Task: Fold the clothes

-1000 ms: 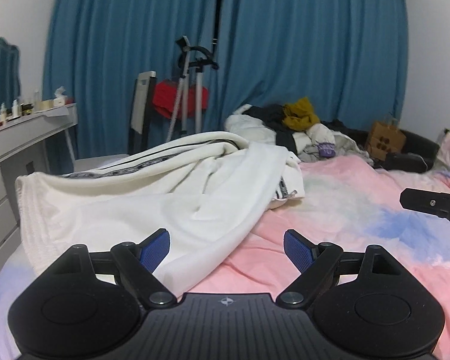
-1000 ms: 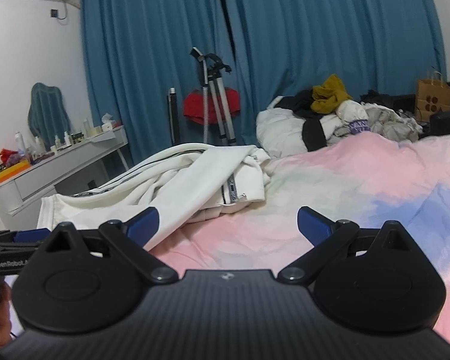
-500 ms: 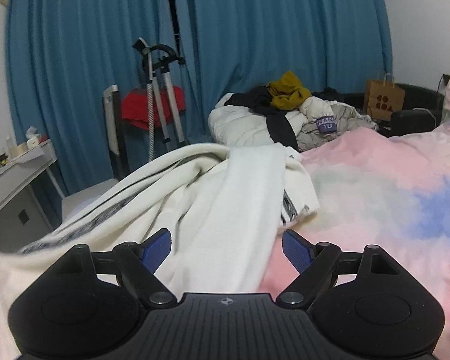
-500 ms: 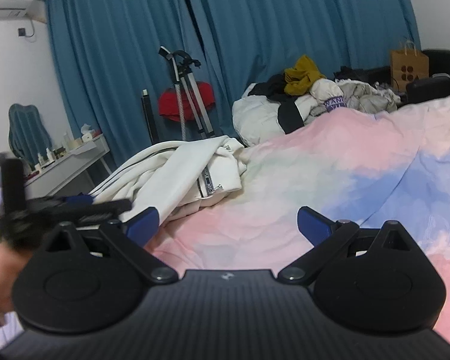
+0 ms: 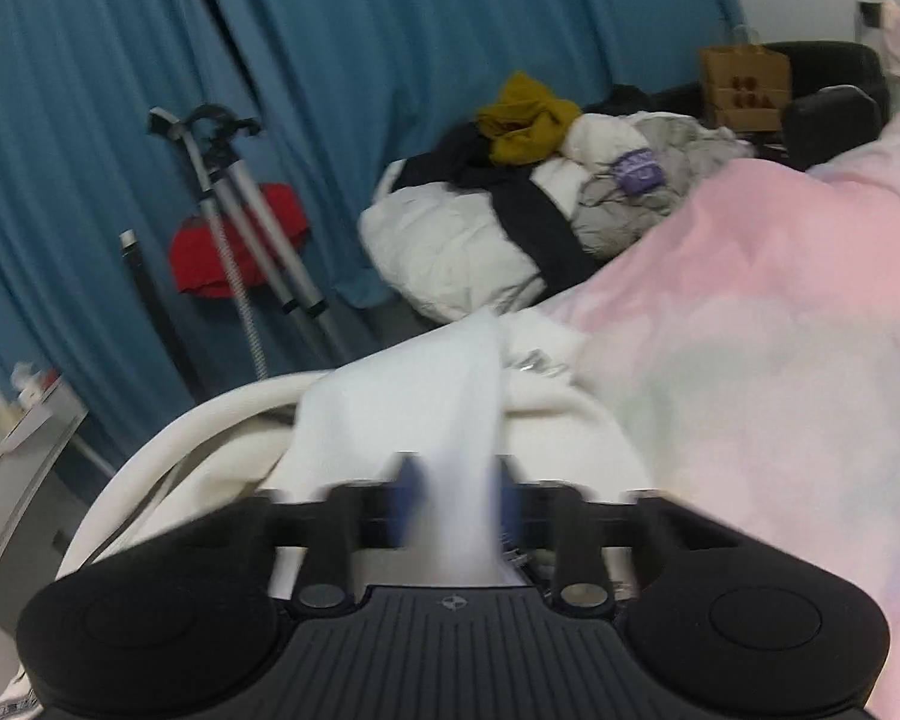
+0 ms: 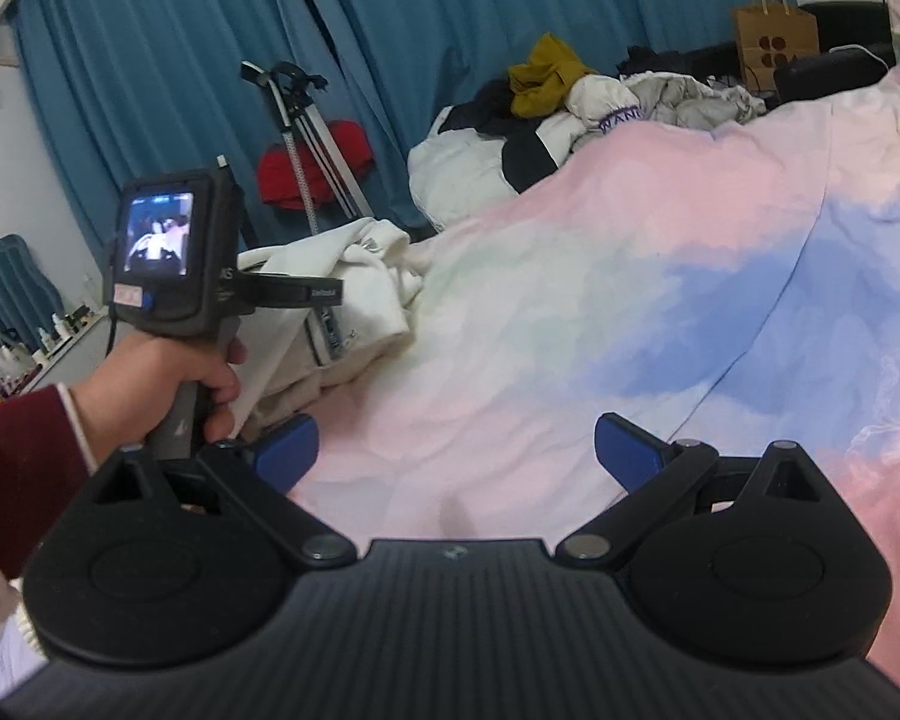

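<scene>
Soft, matt cream cloth on the white garment (image 5: 450,420), thick and fleecy-looking, bunched in heavy folds. The bed cover (image 6: 600,300) is smooth cotton-like fabric, matt, lightly creased, dyed pink and blue. The right gripper (image 6: 456,450) shows matt black plastic, its body ribbed with fine grooves, with small metal rivets at the pivots; the fingers (image 6: 285,450) carry blue pads with a dull, rubbery look. Behind hang the teal curtains (image 5: 390,90), heavy cloth in deep pleats. The tripod (image 5: 258,222) has brushed metal legs. The brown bag (image 6: 774,42) is plain matt paper.
</scene>
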The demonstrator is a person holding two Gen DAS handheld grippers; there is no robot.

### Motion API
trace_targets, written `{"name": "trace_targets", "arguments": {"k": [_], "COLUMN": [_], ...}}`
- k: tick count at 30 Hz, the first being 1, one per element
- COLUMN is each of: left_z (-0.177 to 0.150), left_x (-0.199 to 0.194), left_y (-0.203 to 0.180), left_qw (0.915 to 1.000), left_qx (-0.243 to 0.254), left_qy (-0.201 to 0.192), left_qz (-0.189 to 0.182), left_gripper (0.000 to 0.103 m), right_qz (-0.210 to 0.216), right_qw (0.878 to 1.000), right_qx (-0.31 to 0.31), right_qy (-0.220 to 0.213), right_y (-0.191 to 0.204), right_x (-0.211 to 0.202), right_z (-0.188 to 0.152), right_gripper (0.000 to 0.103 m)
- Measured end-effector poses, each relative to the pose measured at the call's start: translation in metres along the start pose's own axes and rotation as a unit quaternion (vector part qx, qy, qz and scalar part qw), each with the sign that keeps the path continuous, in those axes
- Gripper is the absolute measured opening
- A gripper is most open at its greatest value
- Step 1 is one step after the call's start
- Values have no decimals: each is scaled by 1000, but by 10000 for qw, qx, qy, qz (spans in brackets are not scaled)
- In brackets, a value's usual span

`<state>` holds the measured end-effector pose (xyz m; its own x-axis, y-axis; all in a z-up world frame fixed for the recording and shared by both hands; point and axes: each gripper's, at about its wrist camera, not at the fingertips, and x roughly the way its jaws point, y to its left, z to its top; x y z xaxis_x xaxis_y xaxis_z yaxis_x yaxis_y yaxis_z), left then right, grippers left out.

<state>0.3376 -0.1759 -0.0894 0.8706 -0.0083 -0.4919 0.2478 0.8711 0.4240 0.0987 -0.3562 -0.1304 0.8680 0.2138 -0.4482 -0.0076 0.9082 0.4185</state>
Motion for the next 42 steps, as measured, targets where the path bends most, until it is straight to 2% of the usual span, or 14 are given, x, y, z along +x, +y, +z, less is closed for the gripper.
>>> {"name": "trace_targets", "arguments": {"k": [3, 8, 12, 15, 19, 22, 24, 26, 28, 31, 33, 35, 39, 42], "left_z": [4, -1, -29, -69, -139, -188, -201, -198, -188, -173, -159, -142, -91, -50], "left_x": [-30, -122, -202, -256, -292, -289, -277, -272, -274, -281, -284, -284, -248, -193], "left_y": [1, 22, 41, 49, 47, 43, 50, 56, 55, 46, 40, 36, 33, 31], "left_qw": [9994, 9949, 9893, 9860, 9869, 9883, 9863, 9847, 9848, 9856, 9840, 9812, 9678, 9470], "left_qx": [-127, -342, -493, -469, -339, -75, -259, -466, -360, -67, -17, -79, -871, -1850], "left_qy": [-327, -856, -1043, -1064, -362, 371, 774, 831, 634, 346, 190, 52, 141, 586], "left_qz": [-40, -415, -889, -1194, -1538, -1480, -1432, -1462, -1574, -1653, -1770, -1925, -2359, -2561], "left_gripper": [3, 2, 2, 2, 2, 3, 3, 4, 8, 30, 50, 60, 78, 79], "right_qz": [-1, 56, 271, 451, 638, 700, 621, 505, 383, 270, 258, 297, 359, 299], "right_qw": [10000, 9996, 9983, 9962, 9911, 9885, 9892, 9896, 9896, 9905, 9902, 9894, 9879, 9867], "right_qx": [54, 252, 456, 647, 1111, 1321, 1328, 1343, 1365, 1324, 1349, 1407, 1504, 1597], "right_qy": [40, -108, -255, -357, -355, -238, -30, 113, 235, 250, 232, 218, 156, 89], "right_y": [-4, -8, -7, -7, -13, -14, -12, -12, -13, -14, -16, -18, -21, -28], "right_x": [8, 3, -14, -30, -49, -55, -50, -44, -38, -37, -38, -38, -38, -36], "right_z": [0, 5, 7, 10, 14, 11, 7, 3, 0, -2, -2, -2, 0, 2], "right_gripper": [100, 100, 100, 100, 100, 100, 99, 95, 95, 95, 95, 95, 95, 95]}}
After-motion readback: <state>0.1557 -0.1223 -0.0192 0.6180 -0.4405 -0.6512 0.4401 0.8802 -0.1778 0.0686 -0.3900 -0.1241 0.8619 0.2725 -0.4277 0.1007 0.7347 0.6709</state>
